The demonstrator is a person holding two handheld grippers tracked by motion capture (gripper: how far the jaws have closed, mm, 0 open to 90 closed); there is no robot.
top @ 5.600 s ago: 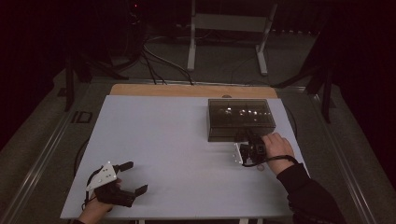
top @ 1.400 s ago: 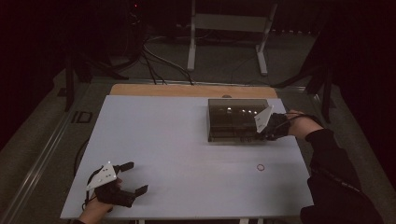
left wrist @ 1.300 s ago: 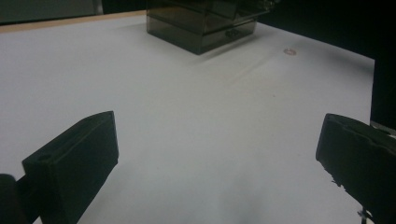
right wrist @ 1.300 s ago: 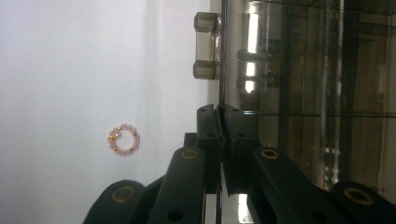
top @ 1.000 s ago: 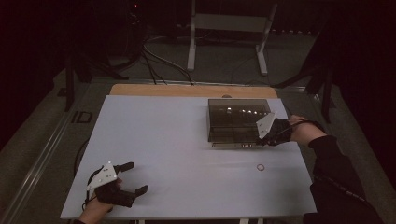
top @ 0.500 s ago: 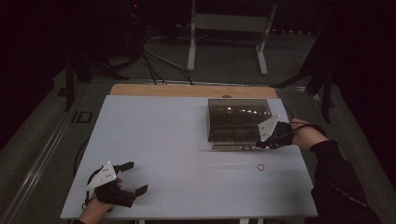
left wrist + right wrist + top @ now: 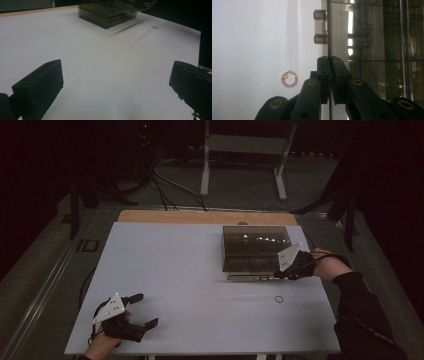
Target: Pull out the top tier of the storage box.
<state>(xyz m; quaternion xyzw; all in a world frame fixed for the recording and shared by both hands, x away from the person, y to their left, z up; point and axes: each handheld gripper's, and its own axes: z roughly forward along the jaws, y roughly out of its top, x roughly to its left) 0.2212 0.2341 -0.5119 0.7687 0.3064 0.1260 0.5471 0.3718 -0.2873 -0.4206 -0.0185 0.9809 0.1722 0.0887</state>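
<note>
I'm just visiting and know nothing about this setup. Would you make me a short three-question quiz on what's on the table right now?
1. True or false: the left gripper is holding something.
2. What small thing lies on the white table near the smoked box?
3. The right gripper is: A) wide open, B) shut on the box's thin front panel, C) lifting the bracelet.

Key: 1. False, its jaws stand open with nothing between them. 2. A pink bead bracelet. 3. B.
</note>
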